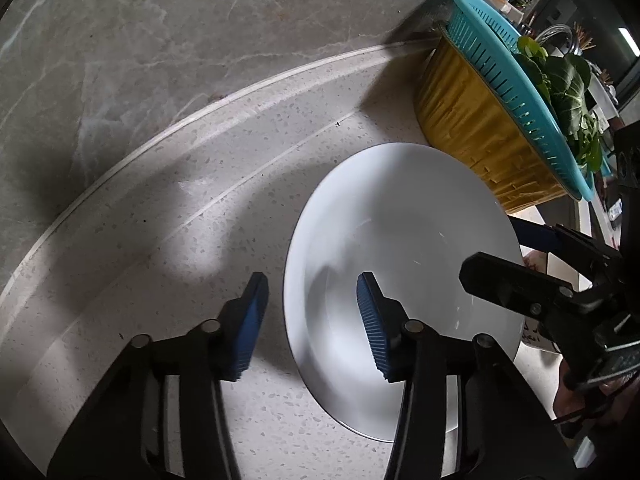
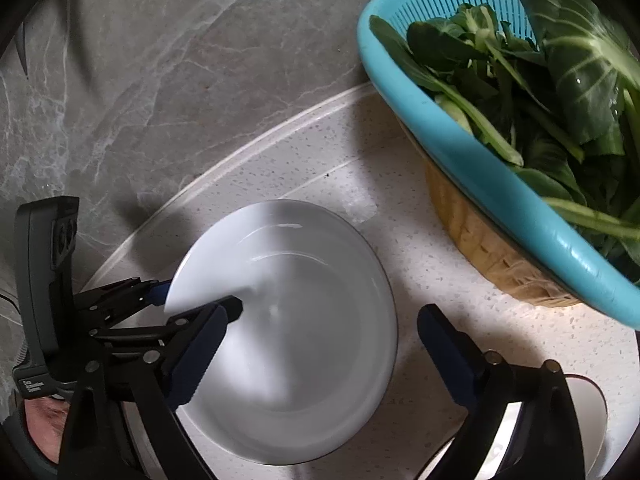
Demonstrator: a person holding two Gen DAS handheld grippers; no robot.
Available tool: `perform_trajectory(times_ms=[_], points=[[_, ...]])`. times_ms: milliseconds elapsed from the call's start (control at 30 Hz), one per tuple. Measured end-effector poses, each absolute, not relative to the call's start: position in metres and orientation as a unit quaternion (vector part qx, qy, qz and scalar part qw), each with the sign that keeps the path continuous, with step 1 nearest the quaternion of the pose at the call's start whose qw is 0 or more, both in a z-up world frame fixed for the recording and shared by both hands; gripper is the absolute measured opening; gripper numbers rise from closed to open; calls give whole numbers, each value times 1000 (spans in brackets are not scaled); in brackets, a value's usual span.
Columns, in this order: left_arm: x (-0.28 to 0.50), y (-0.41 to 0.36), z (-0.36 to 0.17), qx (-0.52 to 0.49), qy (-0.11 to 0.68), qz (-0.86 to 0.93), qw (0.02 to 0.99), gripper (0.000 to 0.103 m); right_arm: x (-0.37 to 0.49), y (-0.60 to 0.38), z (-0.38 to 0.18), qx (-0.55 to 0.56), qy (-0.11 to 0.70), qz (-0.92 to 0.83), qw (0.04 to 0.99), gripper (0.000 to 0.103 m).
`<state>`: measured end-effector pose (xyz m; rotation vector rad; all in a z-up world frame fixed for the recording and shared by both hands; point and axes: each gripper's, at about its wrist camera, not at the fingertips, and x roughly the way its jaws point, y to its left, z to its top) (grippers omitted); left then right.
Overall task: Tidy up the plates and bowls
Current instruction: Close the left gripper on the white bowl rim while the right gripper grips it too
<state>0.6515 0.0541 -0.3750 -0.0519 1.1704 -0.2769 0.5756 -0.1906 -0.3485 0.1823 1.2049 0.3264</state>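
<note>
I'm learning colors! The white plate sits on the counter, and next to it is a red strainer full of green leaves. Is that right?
Almost. The strainer is turquoise blue, not red; the right wrist view shows it clearly. The rest holds: the white plate sits on the counter, and the strainer beside it is full of green leaves.
</note>
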Motion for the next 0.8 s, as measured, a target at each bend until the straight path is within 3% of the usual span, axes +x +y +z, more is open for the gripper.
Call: perform_trajectory(times_ms=[200,433,800], points=[[650,45,-376,-16,552,-138,822,31,577,-195,-349,79,567,148,806,89],[649,42,-376,-15,555,-137,821,30,580,-203,-347,79,572,149,803,81],[645,39,-378,-9,560,-133,817,28,582,-207,-339,59,588,160,791,79]])
